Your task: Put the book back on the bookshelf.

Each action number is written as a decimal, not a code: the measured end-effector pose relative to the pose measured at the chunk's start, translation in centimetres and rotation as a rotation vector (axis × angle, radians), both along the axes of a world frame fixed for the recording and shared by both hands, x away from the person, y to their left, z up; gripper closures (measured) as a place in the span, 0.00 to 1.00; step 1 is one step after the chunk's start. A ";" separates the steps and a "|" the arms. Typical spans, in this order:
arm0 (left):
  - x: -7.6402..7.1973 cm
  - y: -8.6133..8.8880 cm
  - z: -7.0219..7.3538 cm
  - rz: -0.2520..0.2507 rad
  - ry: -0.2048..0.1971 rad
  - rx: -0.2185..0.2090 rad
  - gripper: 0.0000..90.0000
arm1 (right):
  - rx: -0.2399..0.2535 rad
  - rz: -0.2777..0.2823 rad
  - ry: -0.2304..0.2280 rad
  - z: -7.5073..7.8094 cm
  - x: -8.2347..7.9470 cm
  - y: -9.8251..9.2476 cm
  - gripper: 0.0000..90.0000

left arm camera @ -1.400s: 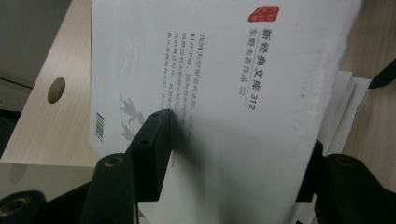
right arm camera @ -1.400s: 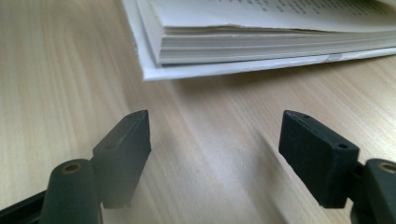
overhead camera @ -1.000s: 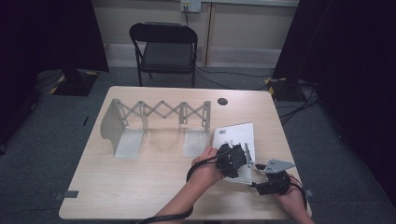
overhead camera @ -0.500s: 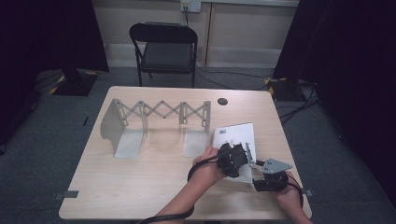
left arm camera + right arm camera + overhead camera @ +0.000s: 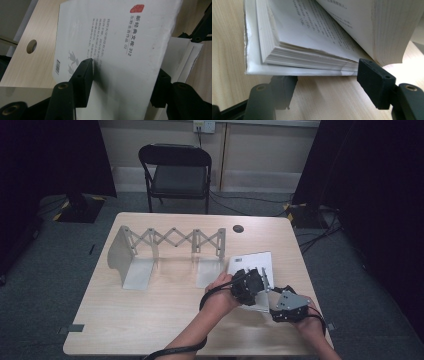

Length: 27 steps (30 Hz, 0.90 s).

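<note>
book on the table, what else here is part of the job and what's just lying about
In use: white paperback book, left gripper clamping its lifted half, right gripper at the lower pages.

Lying about: expanding metal book rack, folding chair, table.

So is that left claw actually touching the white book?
Touching. In the left gripper view, the left gripper has its jaws, just closing, pressed on either side of the book's lifted part.

Your left gripper (image 5: pixel 120 82) has its two black fingers (image 5: pixel 81 77) clamped across a lifted wad of the white book (image 5: pixel 117 50), one on the back cover beside the barcode, the other on the page edge. They have just closed further. The light wood counter (image 5: pixel 30 62) shows a round hole (image 5: pixel 31 46).
</note>
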<state>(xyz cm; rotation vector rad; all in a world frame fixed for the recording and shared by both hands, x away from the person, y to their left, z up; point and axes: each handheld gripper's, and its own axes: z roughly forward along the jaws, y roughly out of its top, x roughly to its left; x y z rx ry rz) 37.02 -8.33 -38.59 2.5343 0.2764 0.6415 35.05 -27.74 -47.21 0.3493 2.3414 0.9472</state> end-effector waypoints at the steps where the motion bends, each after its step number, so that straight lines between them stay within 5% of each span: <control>1: 0.0 0.0 0.0 0.001 0.001 0.001 0.51 | 0.013 -0.006 0.019 -0.2 0.0 -0.1 0.37; 9: 0.0 0.1 0.2 0.015 0.007 -0.011 0.52 | 0.072 -0.028 0.119 -1.3 0.2 -0.3 0.34; 12: 0.0 0.0 0.0 0.013 0.004 -0.001 0.52 | 0.068 -0.037 0.112 -1.6 0.3 0.0 0.33; 17: 0.0 -0.1 0.0 0.011 -0.001 -0.002 0.51 | 0.053 -0.027 -0.006 -1.0 0.1 0.5 0.34; 23: 0.1 -0.1 0.2 0.003 -0.001 0.012 0.51 | -0.004 0.071 -0.100 -0.1 -0.3 1.0 0.46; 27: 0.2 0.1 0.3 0.002 -0.002 0.000 0.48 | -0.050 0.087 -0.120 0.9 -0.4 1.7 0.56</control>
